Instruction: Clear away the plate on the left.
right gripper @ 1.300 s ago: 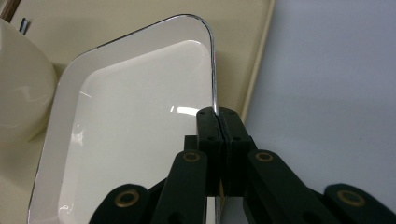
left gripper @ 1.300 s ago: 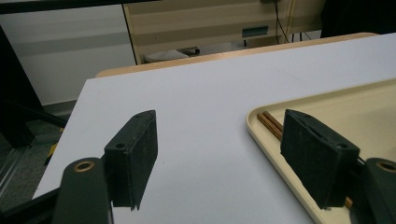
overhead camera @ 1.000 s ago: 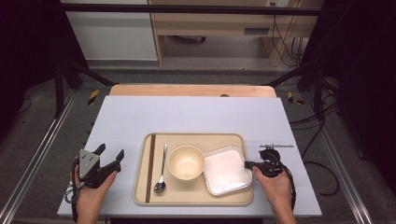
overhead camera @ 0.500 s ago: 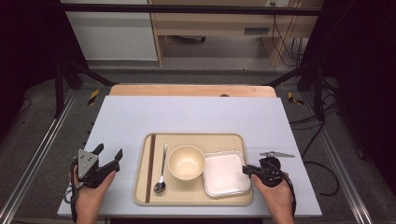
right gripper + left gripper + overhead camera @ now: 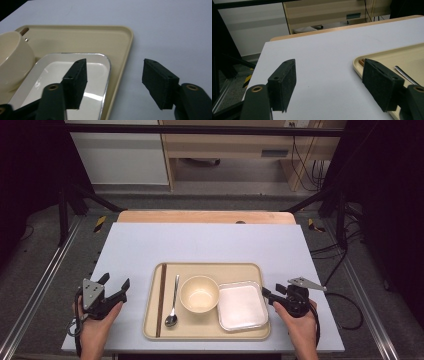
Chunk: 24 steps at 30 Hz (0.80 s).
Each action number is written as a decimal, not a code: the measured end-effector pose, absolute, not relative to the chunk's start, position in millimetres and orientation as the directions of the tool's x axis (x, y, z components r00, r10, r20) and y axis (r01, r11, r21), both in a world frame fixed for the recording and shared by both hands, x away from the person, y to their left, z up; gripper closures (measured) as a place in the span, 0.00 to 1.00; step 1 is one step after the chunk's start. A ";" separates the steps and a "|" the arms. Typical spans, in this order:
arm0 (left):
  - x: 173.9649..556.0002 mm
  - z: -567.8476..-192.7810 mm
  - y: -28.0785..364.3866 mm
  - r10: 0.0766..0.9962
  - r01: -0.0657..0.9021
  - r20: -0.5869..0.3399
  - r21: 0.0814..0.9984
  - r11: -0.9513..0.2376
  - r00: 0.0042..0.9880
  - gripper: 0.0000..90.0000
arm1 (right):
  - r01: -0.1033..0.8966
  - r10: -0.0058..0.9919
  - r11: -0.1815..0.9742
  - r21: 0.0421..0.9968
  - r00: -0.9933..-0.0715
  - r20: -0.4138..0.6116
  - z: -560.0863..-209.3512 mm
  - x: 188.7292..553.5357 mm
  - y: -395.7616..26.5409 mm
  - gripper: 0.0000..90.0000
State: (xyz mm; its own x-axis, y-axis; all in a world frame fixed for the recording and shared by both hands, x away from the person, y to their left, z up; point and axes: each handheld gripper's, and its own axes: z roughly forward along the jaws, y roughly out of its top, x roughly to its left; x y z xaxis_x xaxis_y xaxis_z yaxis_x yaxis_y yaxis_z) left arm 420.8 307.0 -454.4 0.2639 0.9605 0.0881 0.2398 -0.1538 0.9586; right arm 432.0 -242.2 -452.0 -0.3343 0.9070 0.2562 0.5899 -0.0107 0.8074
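The shallow white rectangular dish (image 5: 243, 306) sits at the right end of the beige plastic tray (image 5: 207, 335), just left of the right gripper (image 5: 270, 294), whose jaws have just been opening, straddling dish rim and tray edge without clamping; the left gripper (image 5: 116, 284) stands well apart, jaws spread

The right gripper (image 5: 270, 293), lower right of the frame, has just been opening its jaws beside the tray (image 5: 260, 270), nothing between them.

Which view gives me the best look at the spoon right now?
The high view: the whole spoon lies in the tray, between the chopsticks and the bowl. The left gripper view catches just a sliver of its handle past one jaw. The right gripper view doesn't help here.
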 end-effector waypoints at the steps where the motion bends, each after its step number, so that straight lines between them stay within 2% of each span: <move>1: 421.2 -454.5 307.5 0.960 0.240 0.091 0.958 -0.157 0.265 0.30 | 0.585 0.908 -0.016 0.811 -0.331 0.257 -451.9 434.0 -243.8 0.36; 7: 424.1 -456.6 307.8 0.955 0.242 0.087 0.957 -0.158 0.282 0.29 | 0.542 0.914 -0.004 0.840 -0.339 0.222 -453.5 445.8 -250.7 0.19; 11: 426.1 -458.1 307.6 0.950 0.246 0.085 0.955 -0.164 0.300 0.26 | 0.506 0.922 0.026 0.862 -0.345 0.174 -453.2 449.3 -254.2 0.15; 19: 430.3 -458.7 306.4 0.940 0.236 0.077 0.958 -0.162 0.333 0.22 | 0.457 0.934 0.056 0.887 -0.338 0.115 -453.4 448.5 -262.3 0.17; 24: 431.0 -458.5 305.6 0.930 0.223 0.082 0.960 -0.170 0.359 0.20 | 0.387 0.939 0.059 0.920 -0.334 0.080 -454.2 445.4 -269.1 0.17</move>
